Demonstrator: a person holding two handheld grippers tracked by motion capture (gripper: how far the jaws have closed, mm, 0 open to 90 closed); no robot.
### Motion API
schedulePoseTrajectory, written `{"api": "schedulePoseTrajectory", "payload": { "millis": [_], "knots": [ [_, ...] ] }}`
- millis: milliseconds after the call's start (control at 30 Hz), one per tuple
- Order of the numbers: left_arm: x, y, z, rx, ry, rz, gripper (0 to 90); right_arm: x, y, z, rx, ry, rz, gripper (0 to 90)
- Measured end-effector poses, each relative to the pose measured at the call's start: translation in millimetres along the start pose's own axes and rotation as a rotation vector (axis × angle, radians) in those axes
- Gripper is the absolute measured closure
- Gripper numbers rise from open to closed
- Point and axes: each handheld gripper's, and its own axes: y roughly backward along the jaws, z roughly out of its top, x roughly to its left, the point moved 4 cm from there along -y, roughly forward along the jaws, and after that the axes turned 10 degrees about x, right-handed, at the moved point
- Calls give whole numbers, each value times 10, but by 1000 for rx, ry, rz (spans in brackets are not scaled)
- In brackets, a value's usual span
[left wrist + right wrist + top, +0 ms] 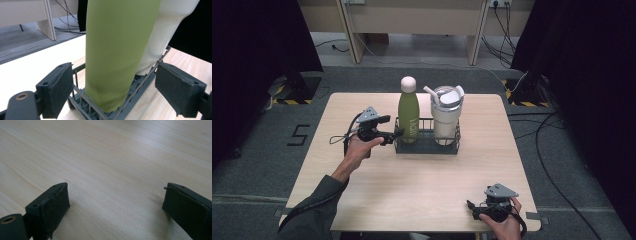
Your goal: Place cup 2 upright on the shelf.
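1. Two claws are at work over a light wooden tabletop (412, 180); a dark wire basket (427, 146) stands near its far middle.
2. The basket holds a green bottle (408, 116) with a white cap in its left part and a white tumbler (446, 117) with a lid and straw just beside it, to the bottle's right.
3. The left claw (393, 135), held in the person's left hand (357, 150), points level at the basket's left end, at the foot of the green bottle.
4. In the left gripper view, the left claw (113, 88) has its jaws standing apart on either side of the green bottle (117, 50), with clear gaps between the pads (60, 87) and the bottle's wall, so nothing is gripped.
5. That view also shows the bottle upright inside the basket (80, 93), with the white tumbler (165, 32) touching or nearly touching it behind.
6. The right claw (472, 210) rests low at the near right corner of the tabletop, in the person's right hand (504, 225), well apart from the basket.
7. In the right gripper view, the right claw (115, 205) stands wide open over bare wood (112, 157), with nothing between its jaws.
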Motion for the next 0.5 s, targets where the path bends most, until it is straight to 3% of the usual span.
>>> {"api": "schedulePoseTrajectory", "payload": {
  "millis": [500],
  "knots": [
    [24,135,-113,6,7,-3,148,1,0,0,0,-1,0,69]
  ]
}}
